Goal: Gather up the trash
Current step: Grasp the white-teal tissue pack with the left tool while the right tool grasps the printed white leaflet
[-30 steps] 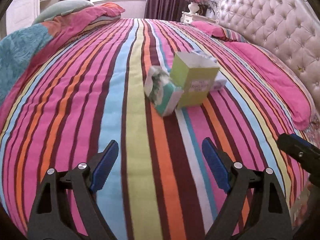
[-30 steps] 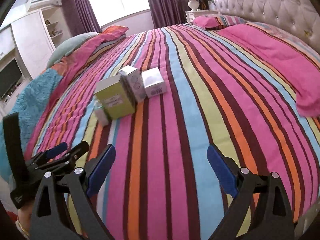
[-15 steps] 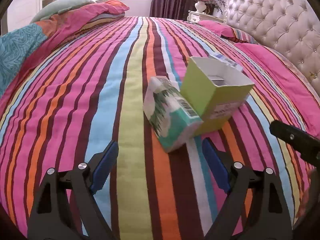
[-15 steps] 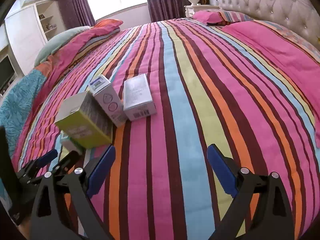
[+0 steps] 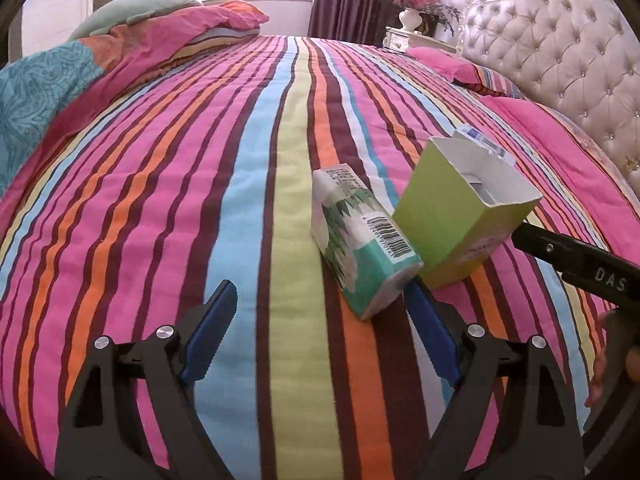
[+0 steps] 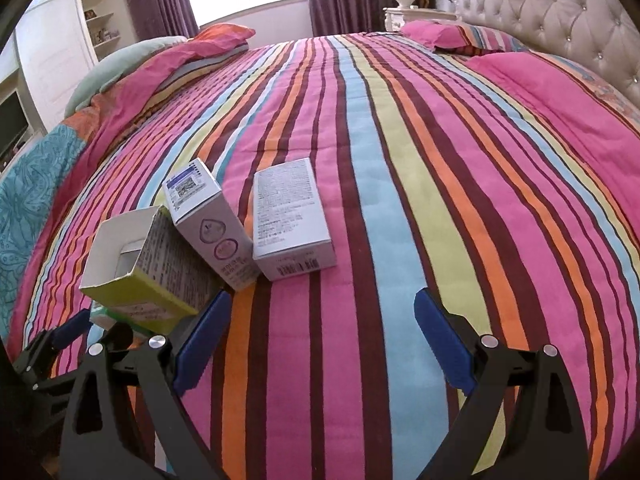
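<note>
Several empty boxes lie on the striped bedspread (image 5: 180,184). In the left wrist view a teal-and-white carton (image 5: 362,240) lies just ahead of my open left gripper (image 5: 320,328), its near end close to the right fingertip. An open lime-green box (image 5: 460,208) leans beside it. In the right wrist view the green box (image 6: 148,276) sits at the left finger of my open right gripper (image 6: 322,336). A white-purple box (image 6: 208,224) and a flat white box (image 6: 292,220) lie just ahead. Both grippers are empty.
A tufted headboard (image 5: 560,60) and pink pillows (image 6: 560,112) line the right side. A folded blue-pink duvet (image 5: 60,76) is piled at the left. A nightstand with a vase (image 5: 412,20) stands at the far end. Cabinets (image 6: 52,60) stand at the left.
Both grippers have moved forward toward the boxes, which now look larger and closer. Both stay open. The boxes have not moved.
</note>
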{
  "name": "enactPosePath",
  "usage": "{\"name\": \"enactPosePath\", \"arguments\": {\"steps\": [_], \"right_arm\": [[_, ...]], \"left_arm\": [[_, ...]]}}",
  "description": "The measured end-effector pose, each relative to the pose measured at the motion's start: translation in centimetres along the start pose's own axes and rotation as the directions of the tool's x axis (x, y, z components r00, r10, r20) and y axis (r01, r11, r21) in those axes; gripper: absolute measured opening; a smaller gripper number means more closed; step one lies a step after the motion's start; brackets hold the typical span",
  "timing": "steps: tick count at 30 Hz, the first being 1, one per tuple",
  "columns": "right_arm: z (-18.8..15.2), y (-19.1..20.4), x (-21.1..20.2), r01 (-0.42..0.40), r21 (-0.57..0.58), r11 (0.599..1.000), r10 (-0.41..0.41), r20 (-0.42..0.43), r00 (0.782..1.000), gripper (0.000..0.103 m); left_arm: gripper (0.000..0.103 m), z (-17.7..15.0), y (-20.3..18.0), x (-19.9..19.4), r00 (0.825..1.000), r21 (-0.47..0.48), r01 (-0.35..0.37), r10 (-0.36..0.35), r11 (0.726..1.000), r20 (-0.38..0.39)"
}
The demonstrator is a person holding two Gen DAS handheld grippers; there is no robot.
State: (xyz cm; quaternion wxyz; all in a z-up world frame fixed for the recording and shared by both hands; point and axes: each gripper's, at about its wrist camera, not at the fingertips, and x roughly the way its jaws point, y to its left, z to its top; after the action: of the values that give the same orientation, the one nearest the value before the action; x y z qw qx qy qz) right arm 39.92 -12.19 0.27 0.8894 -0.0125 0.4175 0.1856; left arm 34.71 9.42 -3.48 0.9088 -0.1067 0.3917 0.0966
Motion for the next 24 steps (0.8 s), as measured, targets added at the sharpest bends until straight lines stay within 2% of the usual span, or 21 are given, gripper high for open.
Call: {"name": "enactPosePath", "arguments": {"steps": [5,10,15,24], "right_arm": [[0.7,0.7,0.9,0.026,-0.061,0.998,-0.025,0.014,1.0,0.089],[1.3,0.9,1.9,0.046,-0.128,0.991,-0.044,0.014,0.999,0.088],[1.7,0.3,2.7,0.059,-0.123,0.991,-0.057,0.017,0.998,0.088],[3.1,1.1,4.7,0.086,-0.144,0.986,-0.084,0.021,0.996,0.088]], "left_arm": [[0.083,0.5,1.3,0.4,1.0,-0.048,0.003,-0.003,0.999,0.001],[0.083,1.1,1.7,0.8,1.0,-0.052,-0.007,0.007,0.999,0.004],[0.083,1.4,2.3,1.3,1.0,-0.089,0.003,-0.003,0.996,0.002],[0.083,2.1,2.4,2.3,1.0,-0.099,0.0,0.0,0.995,-0.003]]}}
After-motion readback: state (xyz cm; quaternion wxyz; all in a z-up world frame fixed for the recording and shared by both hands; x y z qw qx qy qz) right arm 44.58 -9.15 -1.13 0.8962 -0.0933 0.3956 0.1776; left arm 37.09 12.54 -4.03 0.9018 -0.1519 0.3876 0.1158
